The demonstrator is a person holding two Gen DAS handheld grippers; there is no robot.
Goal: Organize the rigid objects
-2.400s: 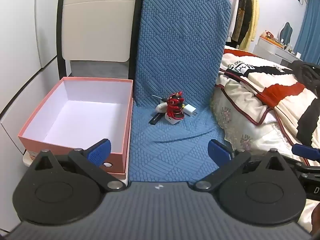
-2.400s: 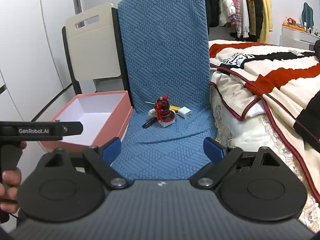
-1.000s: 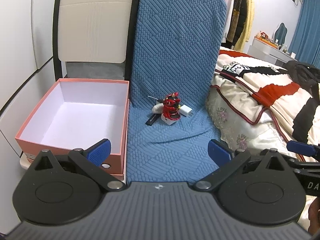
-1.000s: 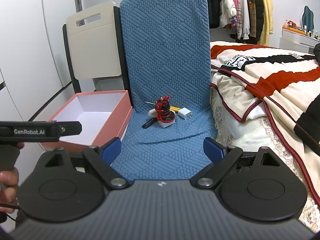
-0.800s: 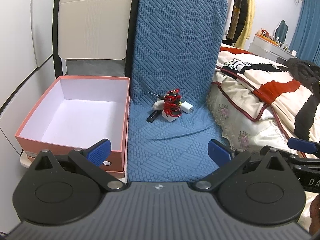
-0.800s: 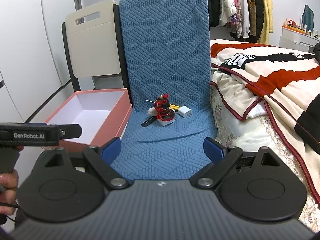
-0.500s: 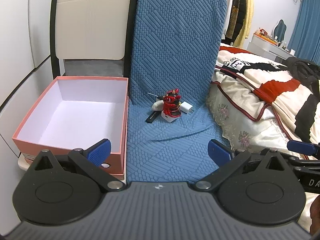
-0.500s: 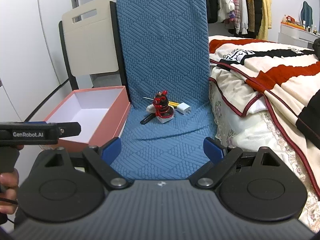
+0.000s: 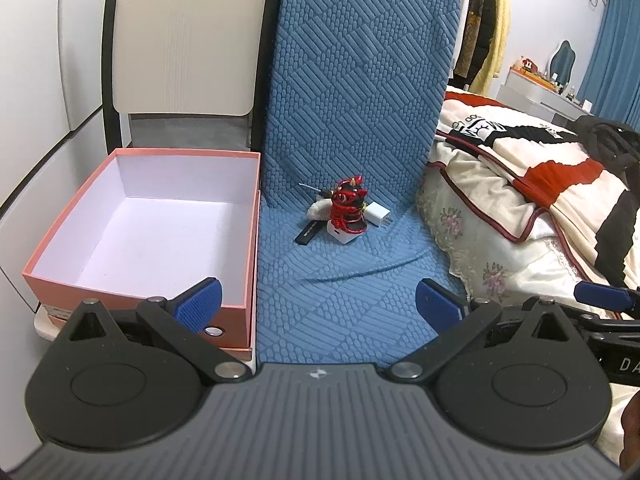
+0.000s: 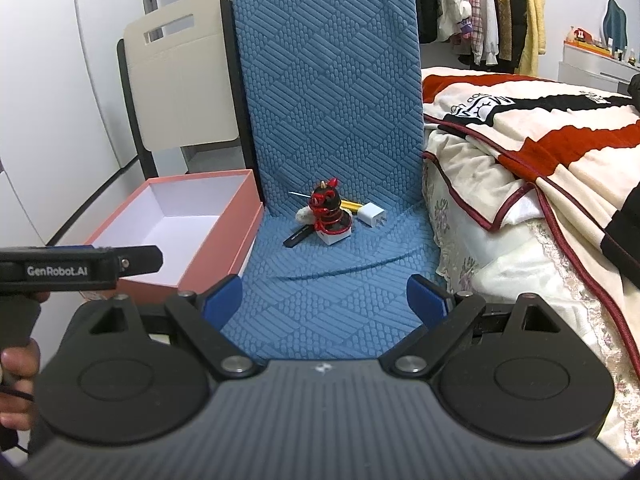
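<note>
Red figurine (image 9: 349, 210) — well beyond left hand-held gripper (image 9: 318, 303)

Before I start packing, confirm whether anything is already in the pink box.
No, the pink box shows only its bare white floor, while the red figurine and white charger sit on the blue cushion.

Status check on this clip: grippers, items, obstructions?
Left gripper and right gripper open, empty. Red figurine, white charger, black stick clustered on blue seat. Pink box empty. Path unobstructed.

White lettering "GenRobot.AI" reads on the black bar-shaped left gripper body (image 10: 72, 270), at the right wrist view's left edge. The letters "DA" show on the black right gripper housing (image 9: 624, 364), at the left wrist view's right edge.
</note>
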